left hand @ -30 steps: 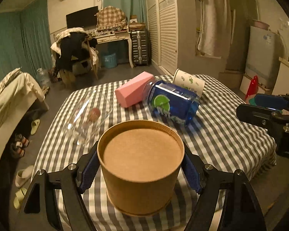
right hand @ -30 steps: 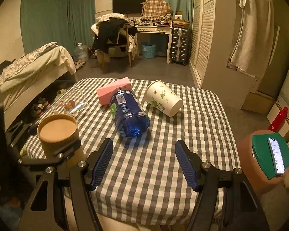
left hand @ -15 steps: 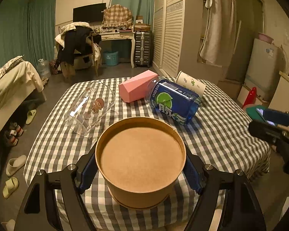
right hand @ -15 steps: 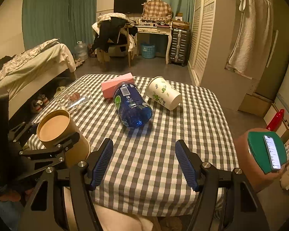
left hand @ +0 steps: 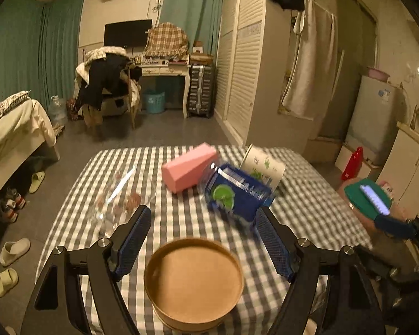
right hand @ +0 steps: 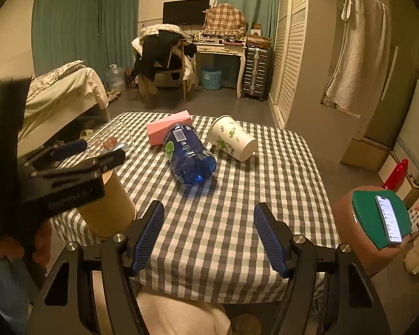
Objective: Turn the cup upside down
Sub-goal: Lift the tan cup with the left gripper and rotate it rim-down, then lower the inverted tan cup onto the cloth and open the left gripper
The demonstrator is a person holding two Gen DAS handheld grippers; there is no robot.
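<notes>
Left wrist view: your left tool (left hand: 202, 240) spread wide, clear of the brown paper cup (left hand: 193, 283); cup stands base-up on the grey checked table (left hand: 181, 217) near its front edge. Right wrist view: your right tool (right hand: 208, 238) spread, empty; cup (right hand: 109, 209) at the table's (right hand: 265, 195) left corner.

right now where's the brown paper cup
The brown paper cup stands bottom-up at the near left corner of the checked table, just below the open left gripper, with the clear glass lying beyond it.
</notes>
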